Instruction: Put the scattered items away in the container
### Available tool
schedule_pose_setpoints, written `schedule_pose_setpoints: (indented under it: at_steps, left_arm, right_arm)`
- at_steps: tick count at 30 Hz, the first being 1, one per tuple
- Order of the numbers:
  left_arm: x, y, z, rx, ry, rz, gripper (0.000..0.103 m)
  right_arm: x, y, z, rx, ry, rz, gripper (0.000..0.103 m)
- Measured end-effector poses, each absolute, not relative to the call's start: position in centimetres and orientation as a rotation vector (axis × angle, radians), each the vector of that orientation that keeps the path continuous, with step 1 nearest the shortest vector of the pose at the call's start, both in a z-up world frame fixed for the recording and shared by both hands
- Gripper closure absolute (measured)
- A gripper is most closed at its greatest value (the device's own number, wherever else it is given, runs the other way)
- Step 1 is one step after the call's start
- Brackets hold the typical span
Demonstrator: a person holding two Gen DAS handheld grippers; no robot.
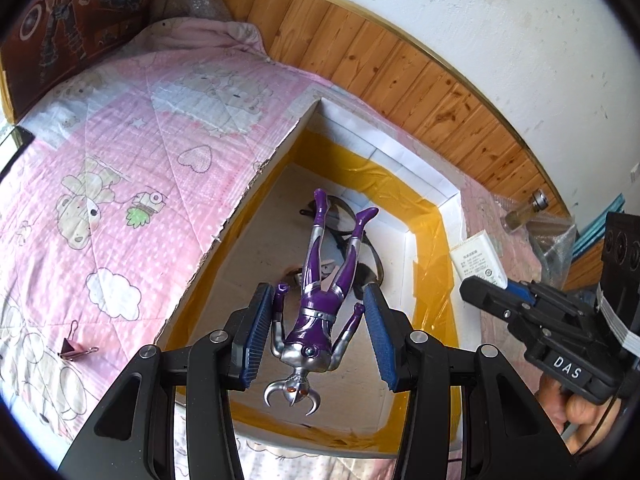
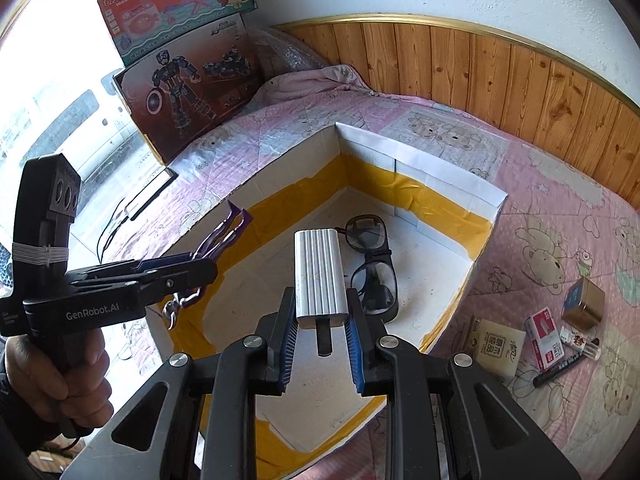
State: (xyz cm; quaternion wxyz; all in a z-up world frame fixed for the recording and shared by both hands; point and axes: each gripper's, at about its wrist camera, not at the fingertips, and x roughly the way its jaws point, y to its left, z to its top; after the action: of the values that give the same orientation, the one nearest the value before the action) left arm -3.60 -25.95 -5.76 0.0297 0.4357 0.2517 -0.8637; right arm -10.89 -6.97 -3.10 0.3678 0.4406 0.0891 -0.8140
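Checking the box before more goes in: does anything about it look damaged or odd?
Yes. The cardboard box has a ragged, torn top edge on its left wall, and yellow tape patches the inside. The toy figure hangs head-down between the open left gripper, arms splayed, over the glasses.
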Motion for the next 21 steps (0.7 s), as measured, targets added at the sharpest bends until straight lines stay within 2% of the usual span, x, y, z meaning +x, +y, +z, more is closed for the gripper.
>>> schedule_pose_setpoints:
  at_steps: [21]
  left_arm:
    - [-6.7, -25.3, -7.8, 1.582, 0.594, -2.553, 0.055]
  right_arm:
    - [-16.8, -9.2, -5.5, 1.176, 0.431, -2.066, 0.079]
